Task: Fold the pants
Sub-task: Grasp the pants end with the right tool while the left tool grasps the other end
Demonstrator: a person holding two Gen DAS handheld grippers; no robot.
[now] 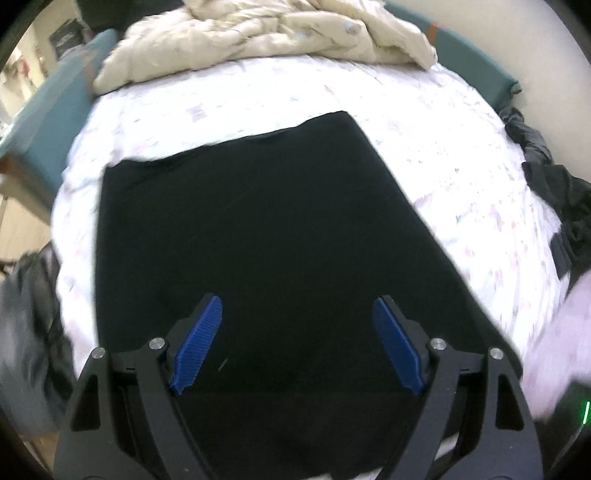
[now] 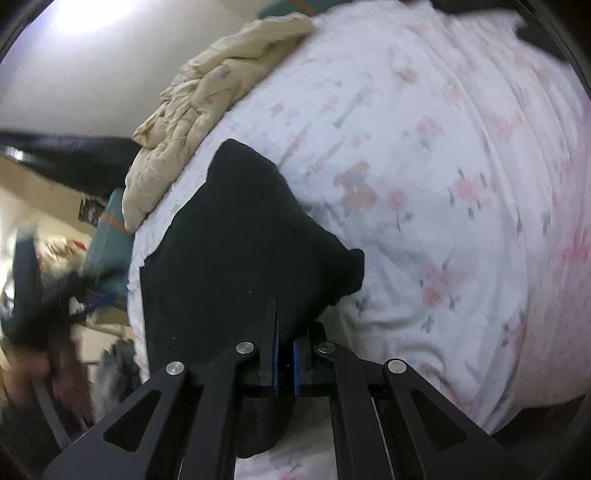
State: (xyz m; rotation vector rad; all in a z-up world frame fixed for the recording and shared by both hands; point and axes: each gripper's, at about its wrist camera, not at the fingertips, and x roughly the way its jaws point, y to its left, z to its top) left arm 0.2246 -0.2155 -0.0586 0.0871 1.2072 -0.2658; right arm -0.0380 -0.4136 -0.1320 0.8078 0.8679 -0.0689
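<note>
Bed with floral sheet (image 2: 424,155), cream quilt (image 1: 258,33) at far edge. Black pants (image 1: 258,229) lie mid-bed, long axis running away. Right tongs (image 2: 286,314) clenched on a raised pants edge; left tongs (image 1: 297,317) released above near end.

The pants (image 1: 258,229) are plain black. The sheet (image 2: 424,166) is white with a pattern of small pink flowers and grey-green leaves. The duvet (image 1: 266,33) is cream with faint pale marks. The bed frame (image 1: 55,110) is teal, with an orange band. Both grippers are black with blue pads (image 1: 197,343). The wall (image 1: 498,37) is off-white.
</note>
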